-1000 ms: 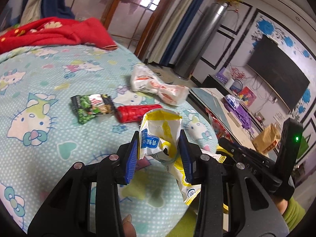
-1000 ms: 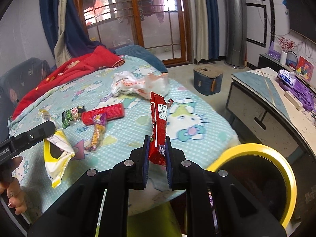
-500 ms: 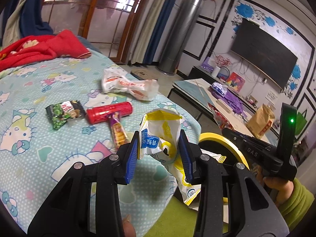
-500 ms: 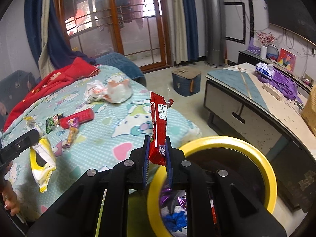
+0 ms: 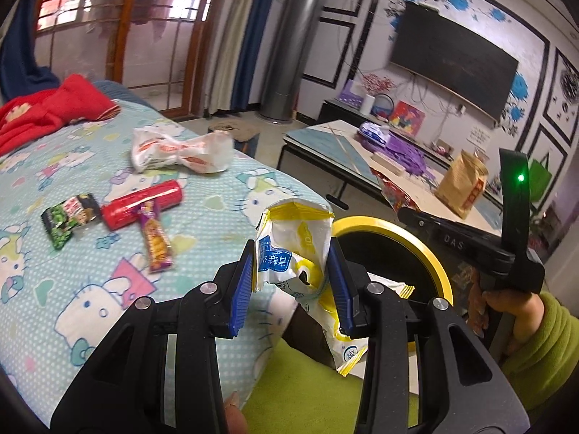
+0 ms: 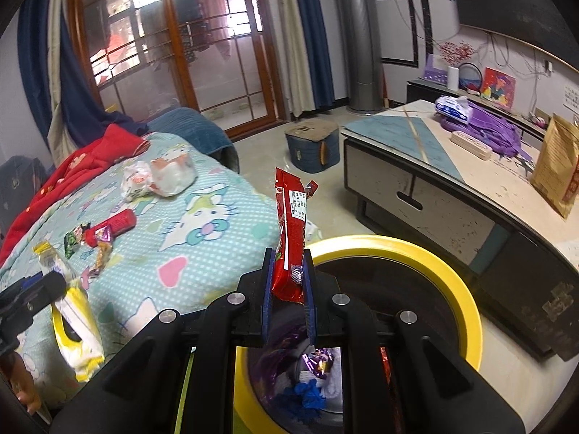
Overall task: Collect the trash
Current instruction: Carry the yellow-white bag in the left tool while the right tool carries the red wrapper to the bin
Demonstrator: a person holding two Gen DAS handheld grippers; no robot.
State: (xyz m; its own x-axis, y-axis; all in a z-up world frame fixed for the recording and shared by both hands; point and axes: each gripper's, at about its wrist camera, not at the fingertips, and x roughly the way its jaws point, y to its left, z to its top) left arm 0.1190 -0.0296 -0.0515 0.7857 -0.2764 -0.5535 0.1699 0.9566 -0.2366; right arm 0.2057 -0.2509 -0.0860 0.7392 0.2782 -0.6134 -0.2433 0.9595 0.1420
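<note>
Both claws have swung bedside to the yellow-rimmed round bin [image 6: 466, 307]: right claw [image 6: 288, 302], directly above it, clamps a long red foil wrapper [image 6: 289, 224]; left claw [image 5: 294, 282] grips a crumpled yellow-and-white plastic packet [image 5: 289, 253] — ready to drop.

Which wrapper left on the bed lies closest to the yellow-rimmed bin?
The purple-and-orange snack wrapper, lying against the red tube-shaped packet. The green-black packet and crumpled white bag lie farther from the yellow-rimmed bin.

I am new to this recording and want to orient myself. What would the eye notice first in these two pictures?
Each gripper grips a wrapper: the left gripper a crumpled yellow-and-white bag, the right gripper an upright red wrapper. Just beyond them is a yellow-rimmed bin with trash already inside. More litter lies on the cartoon-cat bedspread, including a red tube and a white plastic bag.
</note>
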